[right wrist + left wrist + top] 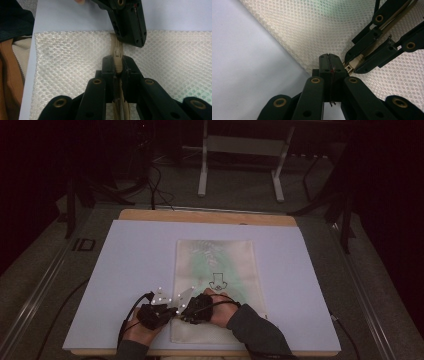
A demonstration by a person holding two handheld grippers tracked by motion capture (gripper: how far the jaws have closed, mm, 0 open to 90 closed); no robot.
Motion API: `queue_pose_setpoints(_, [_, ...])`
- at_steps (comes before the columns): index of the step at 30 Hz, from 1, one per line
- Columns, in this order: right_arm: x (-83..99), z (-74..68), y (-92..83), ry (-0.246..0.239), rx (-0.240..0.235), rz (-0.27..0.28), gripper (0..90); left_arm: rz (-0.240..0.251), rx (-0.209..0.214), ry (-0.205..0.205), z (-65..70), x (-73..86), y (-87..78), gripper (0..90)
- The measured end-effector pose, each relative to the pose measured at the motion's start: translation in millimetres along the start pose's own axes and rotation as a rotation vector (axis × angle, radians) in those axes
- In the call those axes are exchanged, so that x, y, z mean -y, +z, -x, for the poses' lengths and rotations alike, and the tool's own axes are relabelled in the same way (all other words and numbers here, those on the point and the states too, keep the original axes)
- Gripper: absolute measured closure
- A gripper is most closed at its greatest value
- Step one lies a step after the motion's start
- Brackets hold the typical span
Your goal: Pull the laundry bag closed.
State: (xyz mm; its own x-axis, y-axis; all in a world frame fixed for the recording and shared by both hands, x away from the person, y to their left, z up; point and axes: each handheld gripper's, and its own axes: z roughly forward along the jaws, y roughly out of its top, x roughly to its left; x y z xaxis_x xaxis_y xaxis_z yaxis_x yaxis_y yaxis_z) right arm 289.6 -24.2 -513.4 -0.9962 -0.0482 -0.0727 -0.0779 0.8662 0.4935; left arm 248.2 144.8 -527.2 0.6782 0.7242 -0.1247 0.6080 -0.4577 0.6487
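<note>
One mesh laundry bag (215, 285) lies flat on the white board (130, 270) near the person's edge of the table, with something green showing faintly through its netting. Its beige zipper (116, 53) runs along the side close to the bag's near left corner, and both tools have met there. The right gripper (117, 65) is clenched on the zipper pull, with the slider's tab poking out from between its black jaws; this looks like the working grip, placed to draw the slider along the track. The left gripper (329, 65) is closed tight just beside it at the bag's edge. In the left gripper view a thin sliver shows in the seam between its jaws, but I cannot tell whether that is fabric pinched there. By my reading it sits at the end of the zipper as an anchor, so the soft netting will not bunch or slide when the pull is tugged. Both hands rest low over the board, nearly touching, wrists at the table's near edge.
</note>
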Motion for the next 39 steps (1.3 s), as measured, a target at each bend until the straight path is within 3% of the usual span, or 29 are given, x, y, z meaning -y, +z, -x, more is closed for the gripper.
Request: queue_pose_setpoints(39, [16.2,-4.2,-14.4,-0.012,0.012,-0.052,82.2,0.015,0.013,-0.017,-1.2,1.3,0.4,89.3])
